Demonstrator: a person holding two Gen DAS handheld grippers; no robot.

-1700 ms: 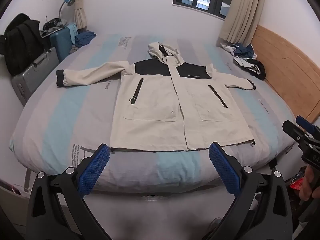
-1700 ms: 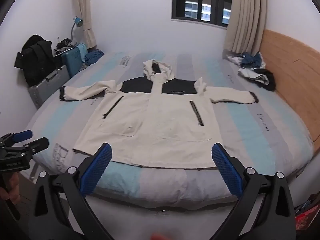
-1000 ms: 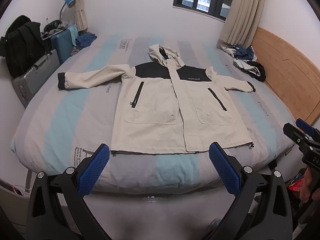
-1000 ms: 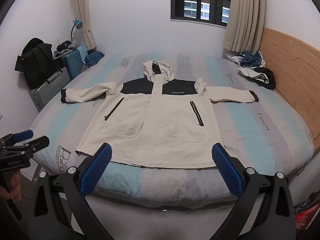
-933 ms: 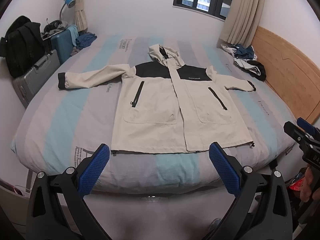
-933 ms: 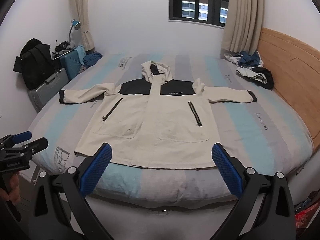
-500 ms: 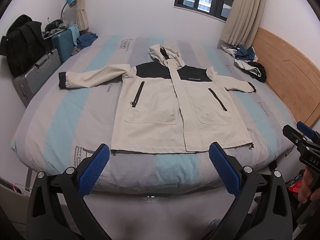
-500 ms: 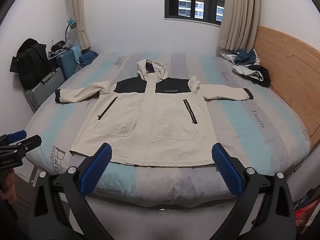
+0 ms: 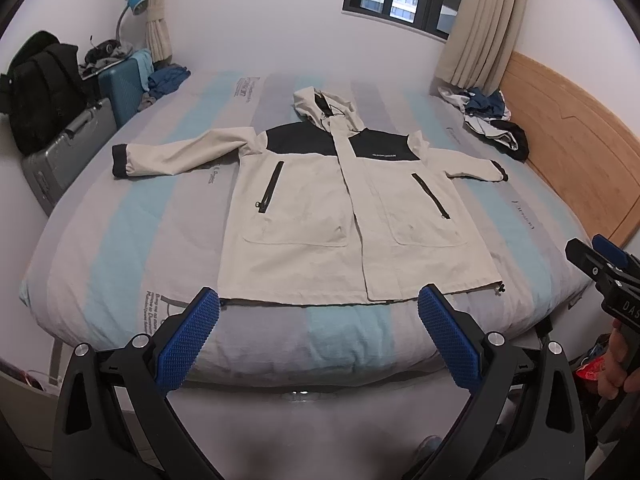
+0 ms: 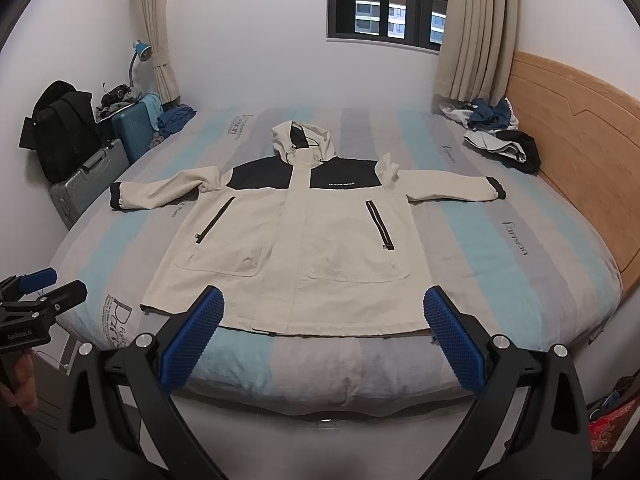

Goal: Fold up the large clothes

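Note:
A cream hooded jacket with black shoulders (image 9: 320, 208) (image 10: 304, 240) lies spread flat, front up, on the striped bed (image 9: 120, 240) (image 10: 520, 280), sleeves out to both sides and hem toward me. My left gripper (image 9: 318, 320) is open and empty, held off the foot of the bed, short of the hem. My right gripper (image 10: 322, 322) is open and empty, also off the foot of the bed. Each gripper shows at the edge of the other's view: the right one (image 9: 596, 256), the left one (image 10: 44, 288).
A pile of clothes (image 9: 488, 120) (image 10: 500, 136) lies at the bed's far right by the wooden headboard (image 10: 580, 140). Suitcases (image 9: 64, 156) (image 10: 88, 176) and a black backpack (image 10: 60, 132) stand along the left wall. A window and curtains are behind the bed.
Both grippers have drifted slightly, the right one rising and shifting a little so the jacket sits lower and more to the left in its view. The jacket has not moved.

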